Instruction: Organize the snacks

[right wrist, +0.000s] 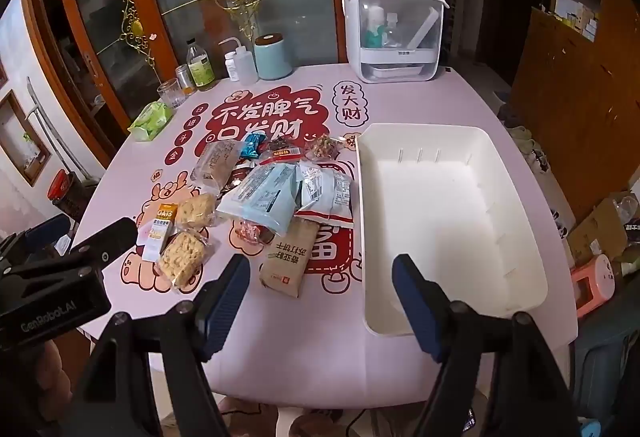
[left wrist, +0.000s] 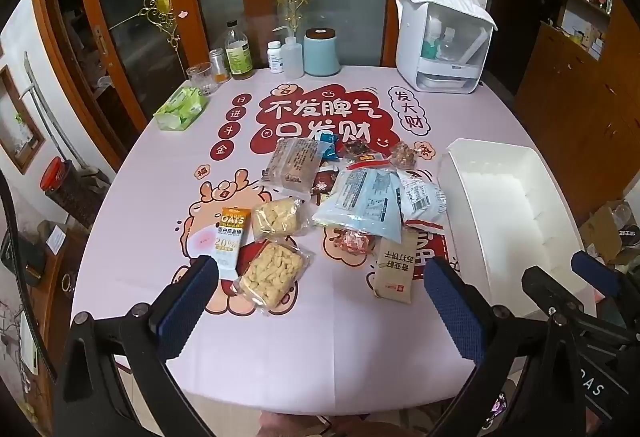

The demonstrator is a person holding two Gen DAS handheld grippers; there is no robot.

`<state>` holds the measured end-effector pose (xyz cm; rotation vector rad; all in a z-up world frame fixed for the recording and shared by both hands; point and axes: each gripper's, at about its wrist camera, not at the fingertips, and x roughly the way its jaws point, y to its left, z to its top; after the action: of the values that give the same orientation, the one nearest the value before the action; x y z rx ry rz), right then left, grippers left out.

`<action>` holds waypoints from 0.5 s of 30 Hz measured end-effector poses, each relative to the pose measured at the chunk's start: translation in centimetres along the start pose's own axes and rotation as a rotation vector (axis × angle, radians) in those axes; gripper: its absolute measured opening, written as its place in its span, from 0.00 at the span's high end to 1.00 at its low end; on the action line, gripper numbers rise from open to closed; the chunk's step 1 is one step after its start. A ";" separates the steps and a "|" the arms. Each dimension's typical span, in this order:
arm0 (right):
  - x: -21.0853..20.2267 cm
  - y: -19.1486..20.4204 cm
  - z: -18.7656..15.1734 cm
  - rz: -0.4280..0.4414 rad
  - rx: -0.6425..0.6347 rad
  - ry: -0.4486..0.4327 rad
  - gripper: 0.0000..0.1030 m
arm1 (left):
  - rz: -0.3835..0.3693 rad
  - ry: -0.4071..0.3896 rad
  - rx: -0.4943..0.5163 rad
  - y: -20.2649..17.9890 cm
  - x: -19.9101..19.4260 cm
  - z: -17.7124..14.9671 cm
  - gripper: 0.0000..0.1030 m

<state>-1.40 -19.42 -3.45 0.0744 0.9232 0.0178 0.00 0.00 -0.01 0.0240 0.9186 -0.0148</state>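
Note:
A pile of snack packets lies mid-table: two clear packs of puffed rice cakes [left wrist: 273, 272] [right wrist: 182, 260], an oat bar [left wrist: 230, 239], a light blue pouch [left wrist: 362, 202] [right wrist: 264, 197], a brown cracker pack [left wrist: 394, 269] [right wrist: 288, 263]. A white bin [right wrist: 452, 221] [left wrist: 500, 205] stands empty to their right. My left gripper [left wrist: 320, 277] is open and empty above the near table, just short of the rice cakes. My right gripper [right wrist: 320, 277] is open and empty, near the bin's front left corner.
At the table's back stand a white appliance [left wrist: 442, 41], a light blue canister [left wrist: 321, 51], bottles [left wrist: 239, 51], a glass [left wrist: 202, 77] and a green tissue pack [left wrist: 182, 109]. The table [left wrist: 320, 337] has a printed pink cloth. Cabinets stand at the right.

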 end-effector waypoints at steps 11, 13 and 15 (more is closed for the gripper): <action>0.3 -0.2 0.3 0.005 0.002 0.000 0.28 | -0.005 0.002 -0.001 -0.7 0.2 -0.1 0.01; 0.4 -0.2 0.4 0.005 0.003 0.000 0.28 | -0.005 0.008 0.005 -0.8 0.2 0.0 0.01; 0.4 -0.2 0.4 0.007 0.002 0.001 0.28 | -0.011 0.010 0.006 -0.5 -0.2 0.4 0.01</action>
<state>-0.80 -19.62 -3.55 0.0793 0.9238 0.0238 0.16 -0.48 0.43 0.0251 0.9288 -0.0275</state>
